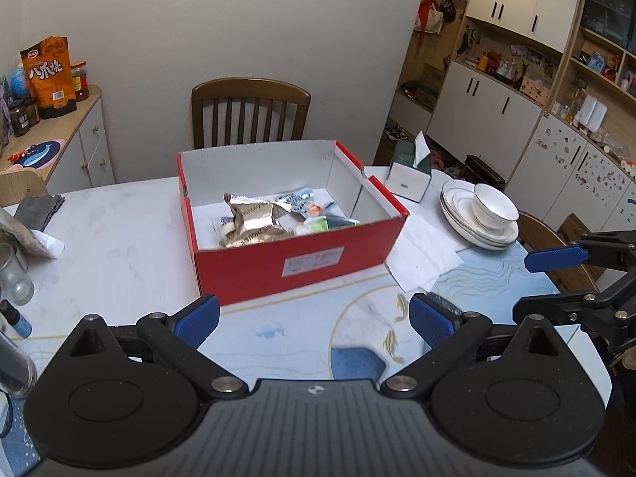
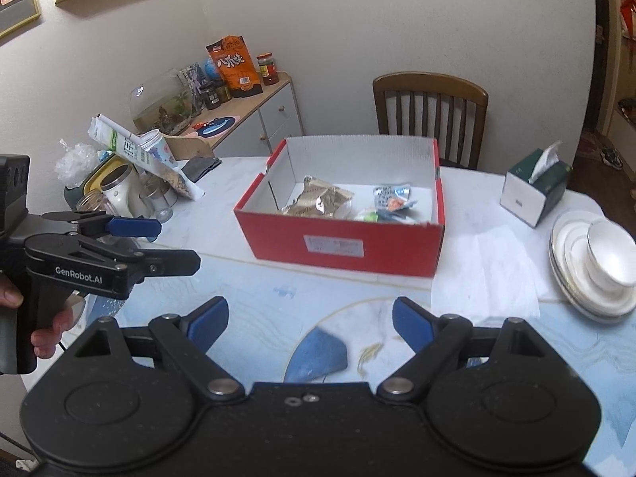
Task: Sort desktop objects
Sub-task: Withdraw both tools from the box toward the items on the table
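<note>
Both grippers empty, fingers spread wide, nothing between them. Left gripper [image 1: 314, 320] sits low centre of its own view, hovering over bare worktop [image 1: 119, 246]; right gripper [image 2: 310, 324] the same in its view.

Red box [image 1: 294, 262] is centre frame in both views, straight ahead of both sets of fingers and well apart from them, with open worktop between. Long axis of the box runs roughly left to right across each frame, near long wall facing the grippers. Inside: a gold snack packet [image 1: 254, 224] left of middle, and smaller packets [image 1: 306, 208] to its right. All lie on the box floor, below the rim.

In the right wrist view the left gripper shows at left edge, mid height, held by a hand [image 2: 43, 330]. In the left wrist view the right gripper shows at right edge. So the box lies between the two, neither clearly nearer.

Things outside the box: tissue box [image 2: 534, 189] and stacked plates with a bowl [image 2: 596, 266] at right, a folded dark cloth [image 1: 39, 208] and jars and bottles [image 2: 119, 194] at left. Right gripper looks better placed for the tissue box and plates, left for the clutter at left. Which item is next, cannot tell.
</note>
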A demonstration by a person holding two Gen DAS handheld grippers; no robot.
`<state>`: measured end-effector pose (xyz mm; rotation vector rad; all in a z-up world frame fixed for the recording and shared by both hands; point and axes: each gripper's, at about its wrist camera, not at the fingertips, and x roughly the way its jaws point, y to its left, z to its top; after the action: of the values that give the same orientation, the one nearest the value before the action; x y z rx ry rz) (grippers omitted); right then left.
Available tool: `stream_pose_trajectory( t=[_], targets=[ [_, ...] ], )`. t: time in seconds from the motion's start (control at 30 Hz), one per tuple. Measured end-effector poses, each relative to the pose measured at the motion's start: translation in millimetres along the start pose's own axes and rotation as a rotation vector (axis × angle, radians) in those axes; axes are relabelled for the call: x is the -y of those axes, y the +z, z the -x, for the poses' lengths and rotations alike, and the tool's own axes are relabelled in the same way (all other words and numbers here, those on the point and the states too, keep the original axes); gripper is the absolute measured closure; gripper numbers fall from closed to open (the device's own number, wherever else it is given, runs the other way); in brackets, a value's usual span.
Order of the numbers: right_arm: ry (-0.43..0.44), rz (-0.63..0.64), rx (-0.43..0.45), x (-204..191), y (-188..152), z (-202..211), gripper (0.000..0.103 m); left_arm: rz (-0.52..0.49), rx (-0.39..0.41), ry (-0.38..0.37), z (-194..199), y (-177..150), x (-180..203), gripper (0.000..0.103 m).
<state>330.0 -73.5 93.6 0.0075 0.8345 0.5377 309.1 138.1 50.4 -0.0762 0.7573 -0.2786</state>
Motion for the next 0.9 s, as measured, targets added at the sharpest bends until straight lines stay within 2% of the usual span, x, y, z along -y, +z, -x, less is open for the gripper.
stream_pose_trajectory(
  t=[0.4, 0.57, 0.77, 0.9],
  targets=[
    [-0.042, -0.046, -0.005, -8.0, -46.5, 14.2, 0.013, -0.024, -0.009, -0.021, 9.0, -41.9, 5.0, 0.001],
    [-0.07, -0.06, -0.016, -7.5, -68.7, 18.0, 0.013, -0.085, -0.008, -0.02, 10.8, -65.4, 14.9, 0.001],
    [-0.097, -0.096, -0.047, -4.1, -98.6, 18.8, 0.013, -0.17, -0.032, -0.061, 12.8, -92.3, 31.6, 0.001],
    [-0.126, -0.11, -0.054, -2.4, -114.4, 19.8, 0.013, -0.193, -0.06, -0.085, 11.8, -110.3, 39.6, 0.001]
  ],
)
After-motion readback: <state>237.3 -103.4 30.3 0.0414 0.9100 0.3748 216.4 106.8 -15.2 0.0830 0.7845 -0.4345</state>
